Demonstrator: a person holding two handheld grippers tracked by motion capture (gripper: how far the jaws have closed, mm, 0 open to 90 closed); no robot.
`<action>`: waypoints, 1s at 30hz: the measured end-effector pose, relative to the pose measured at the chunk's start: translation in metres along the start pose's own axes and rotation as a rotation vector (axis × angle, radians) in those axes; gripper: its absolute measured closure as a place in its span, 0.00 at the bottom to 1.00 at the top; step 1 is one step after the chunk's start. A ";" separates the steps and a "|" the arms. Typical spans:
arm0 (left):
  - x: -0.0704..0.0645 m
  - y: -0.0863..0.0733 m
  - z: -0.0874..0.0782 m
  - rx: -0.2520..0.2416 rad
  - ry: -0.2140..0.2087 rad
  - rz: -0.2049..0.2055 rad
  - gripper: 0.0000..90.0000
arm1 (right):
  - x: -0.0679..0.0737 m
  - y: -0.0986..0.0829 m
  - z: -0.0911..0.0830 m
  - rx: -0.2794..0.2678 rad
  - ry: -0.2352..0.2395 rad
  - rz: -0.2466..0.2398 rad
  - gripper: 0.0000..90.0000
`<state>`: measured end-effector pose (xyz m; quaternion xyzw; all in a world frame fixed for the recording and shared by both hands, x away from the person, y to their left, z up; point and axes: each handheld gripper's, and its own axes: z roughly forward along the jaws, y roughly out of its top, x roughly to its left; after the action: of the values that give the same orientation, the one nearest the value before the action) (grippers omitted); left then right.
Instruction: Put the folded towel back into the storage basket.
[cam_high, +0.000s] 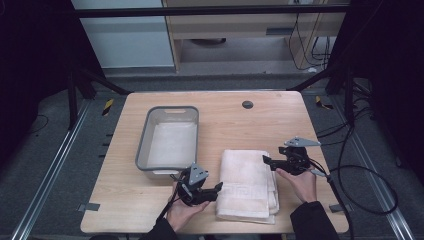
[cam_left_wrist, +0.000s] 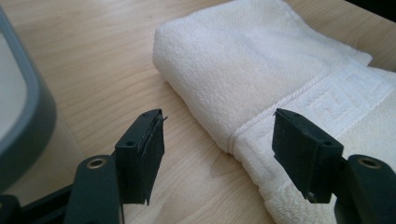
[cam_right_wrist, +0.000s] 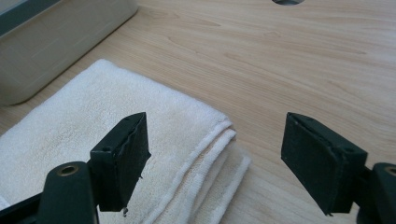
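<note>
A folded white towel (cam_high: 247, 184) lies on the wooden table (cam_high: 225, 115), near its front edge. My left gripper (cam_high: 218, 189) is at the towel's left edge, open, its jaws straddling the folded edge (cam_left_wrist: 224, 140) low over the table. My right gripper (cam_high: 266, 161) is at the towel's right side near the far corner, open; the layered towel corner (cam_right_wrist: 219, 140) lies between its jaws. A grey plastic bin (cam_high: 170, 137) stands left of the towel, and its wall shows in the left gripper view (cam_left_wrist: 23, 116) and the right gripper view (cam_right_wrist: 56, 42).
A round cable hole (cam_high: 247, 104) sits in the table's far middle. Black frame legs stand at the far corners and cables trail on the floor to the right. Bare wood lies beyond the towel.
</note>
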<state>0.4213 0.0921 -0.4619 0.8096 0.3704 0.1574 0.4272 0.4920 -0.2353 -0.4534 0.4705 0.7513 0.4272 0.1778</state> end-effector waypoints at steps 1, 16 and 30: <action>-0.001 -0.001 0.002 0.006 0.000 0.000 0.37 | -0.001 -0.001 0.001 -0.001 0.006 0.012 0.26; -0.009 -0.012 0.023 0.059 -0.018 -0.004 0.34 | -0.003 -0.013 0.028 0.074 0.002 0.040 0.26; -0.019 -0.017 0.033 0.104 -0.027 0.004 0.38 | -0.003 -0.020 0.039 0.124 0.014 0.075 0.28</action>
<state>0.4195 0.0657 -0.4932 0.8336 0.3707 0.1277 0.3890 0.5084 -0.2229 -0.4924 0.5056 0.7593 0.3895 0.1271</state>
